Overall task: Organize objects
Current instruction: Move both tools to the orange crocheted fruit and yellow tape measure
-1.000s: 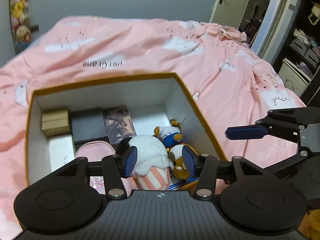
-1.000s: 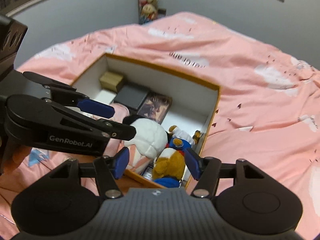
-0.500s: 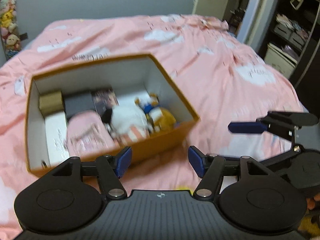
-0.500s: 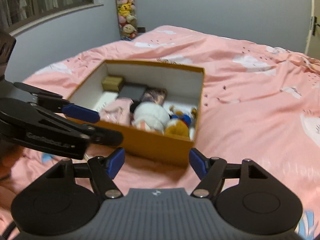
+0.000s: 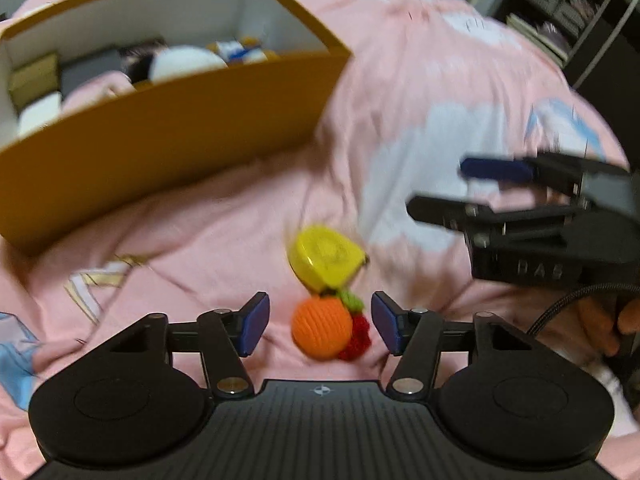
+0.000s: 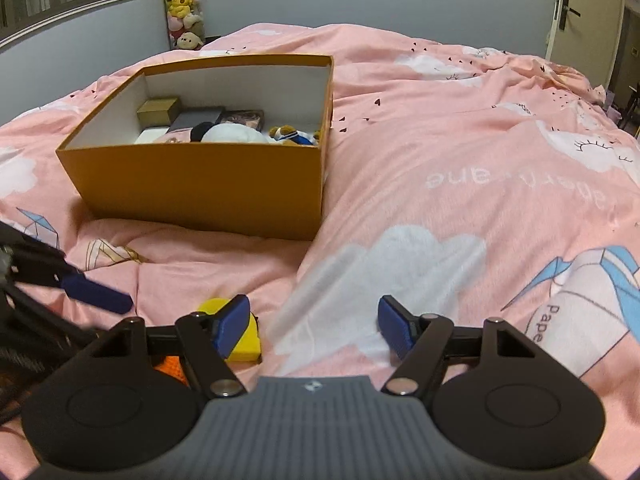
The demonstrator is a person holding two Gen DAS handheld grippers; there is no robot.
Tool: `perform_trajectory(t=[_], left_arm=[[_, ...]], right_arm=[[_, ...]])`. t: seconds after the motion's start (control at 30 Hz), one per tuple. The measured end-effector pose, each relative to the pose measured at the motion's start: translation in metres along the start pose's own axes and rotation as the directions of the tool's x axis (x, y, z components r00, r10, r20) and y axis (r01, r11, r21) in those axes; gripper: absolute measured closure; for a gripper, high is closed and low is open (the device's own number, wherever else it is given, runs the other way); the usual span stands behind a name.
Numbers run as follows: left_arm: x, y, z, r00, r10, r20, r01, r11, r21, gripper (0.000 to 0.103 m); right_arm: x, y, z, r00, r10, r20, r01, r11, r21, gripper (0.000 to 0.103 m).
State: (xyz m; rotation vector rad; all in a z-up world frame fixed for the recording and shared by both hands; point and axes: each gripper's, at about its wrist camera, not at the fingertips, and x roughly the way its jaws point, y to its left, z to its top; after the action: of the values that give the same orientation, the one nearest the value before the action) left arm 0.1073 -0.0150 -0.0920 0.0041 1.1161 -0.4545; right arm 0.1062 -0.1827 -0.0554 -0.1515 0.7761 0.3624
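An orange cardboard box (image 6: 208, 184) stands on the pink duvet, holding a white plush (image 6: 234, 134), other plush toys and small boxes. In front of it lie a yellow tape measure (image 5: 326, 260) and an orange knitted fruit (image 5: 320, 332) with red and green bits. My left gripper (image 5: 320, 328) hangs low over the fruit. Its jaws are closing with the fruit between them, and the pads do not touch it. My right gripper (image 6: 314, 326) is open over bare duvet, with the tape measure (image 6: 244, 350) behind its left finger.
The right gripper (image 5: 448, 188) reaches in from the right of the left wrist view, a hand (image 5: 612, 328) behind it. Dark shelving (image 5: 580, 8) stands beyond the bed. A door (image 6: 568, 12) and hanging plush toys (image 6: 182, 4) are by the far wall.
Both grippers have drawn back from over the box and sunk toward the duvet in front of it. The tape measure and knitted fruit have come into view between the left jaws.
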Motion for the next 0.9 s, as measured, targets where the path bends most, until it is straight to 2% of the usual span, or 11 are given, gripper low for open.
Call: perform_trajectory(t=[0.17, 0.33, 0.6, 0.77, 0.9], left_arm=[[0.018, 0.002, -0.009, 0.999, -0.015, -0.036, 0.015, 1.0, -0.009, 0.046], [0.026, 0.004, -0.01, 0.998, -0.035, -0.042, 0.034, 0.999, -0.021, 0.048], [0.028, 0.005, -0.013, 0.998, -0.047, -0.044, 0.046, 0.999, -0.029, 0.058], [0.011, 0.003, -0.019, 1.0, -0.007, -0.012, 0.007, 0.999, -0.047, 0.059], [-0.015, 0.011, -0.023, 0.996, 0.056, 0.068, -0.049, 0.994, -0.103, 0.059]], right_arm=[[0.004, 0.008, -0.004, 1.0, 0.022, 0.004, -0.022, 0.999, -0.034, 0.031], [0.005, 0.012, -0.004, 0.999, 0.045, 0.008, -0.045, 0.998, -0.047, 0.031], [0.005, 0.015, -0.006, 0.998, 0.056, 0.003, -0.056, 0.997, -0.055, 0.031], [0.006, 0.018, -0.006, 0.998, 0.07, -0.003, -0.07, 0.995, -0.066, 0.031], [0.009, 0.024, -0.005, 0.995, 0.096, -0.019, -0.097, 0.991, -0.09, 0.031]])
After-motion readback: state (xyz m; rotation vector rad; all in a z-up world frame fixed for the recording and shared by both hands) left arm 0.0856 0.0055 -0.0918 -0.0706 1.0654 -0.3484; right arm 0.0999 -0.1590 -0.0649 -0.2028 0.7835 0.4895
